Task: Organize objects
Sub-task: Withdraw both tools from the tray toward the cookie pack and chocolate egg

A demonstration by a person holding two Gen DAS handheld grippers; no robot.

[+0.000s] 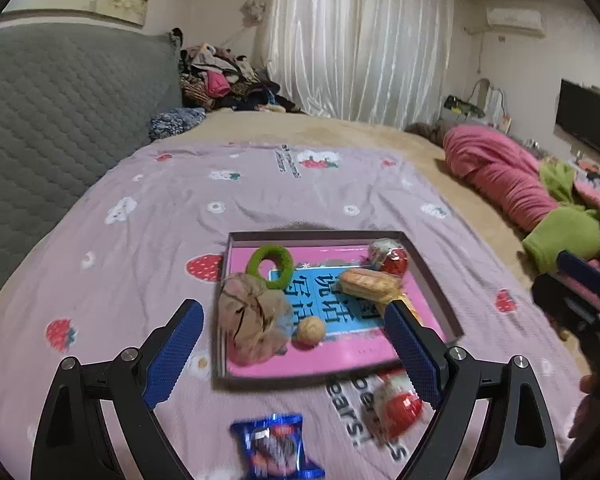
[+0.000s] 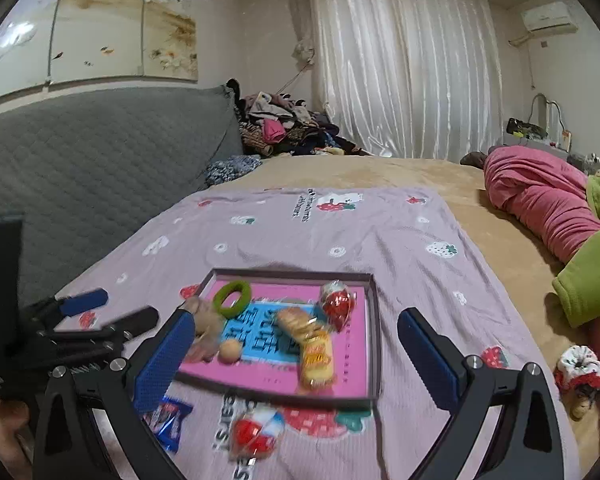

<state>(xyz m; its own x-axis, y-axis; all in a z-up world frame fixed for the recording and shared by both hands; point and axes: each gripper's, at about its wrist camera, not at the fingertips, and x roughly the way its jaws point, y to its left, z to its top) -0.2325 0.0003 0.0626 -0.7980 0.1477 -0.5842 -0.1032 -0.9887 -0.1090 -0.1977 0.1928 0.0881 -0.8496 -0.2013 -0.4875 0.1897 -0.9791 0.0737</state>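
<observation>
A shallow pink tray (image 1: 436,280) (image 2: 374,320) lies on the lilac strawberry sheet. It holds a green ring (image 1: 271,266) (image 2: 232,298), a beige scrunchie (image 1: 252,320) (image 2: 204,332), a walnut (image 1: 309,330) (image 2: 230,350), a wrapped bread snack (image 1: 370,284) (image 2: 308,340) and a red-white egg toy (image 1: 390,256) (image 2: 337,302). In front of the tray lie a second red-white egg (image 1: 396,404) (image 2: 256,434) and a blue snack packet (image 1: 274,446) (image 2: 168,420). My left gripper (image 1: 294,348) is open and empty above the tray's near edge. My right gripper (image 2: 296,356) is open and empty.
A grey quilted headboard (image 2: 100,152) runs along the left. A clothes pile (image 2: 284,124) sits at the back. Pink and green bedding (image 2: 560,208) lies to the right, with a red-white scrunchie (image 2: 579,366) on the tan blanket.
</observation>
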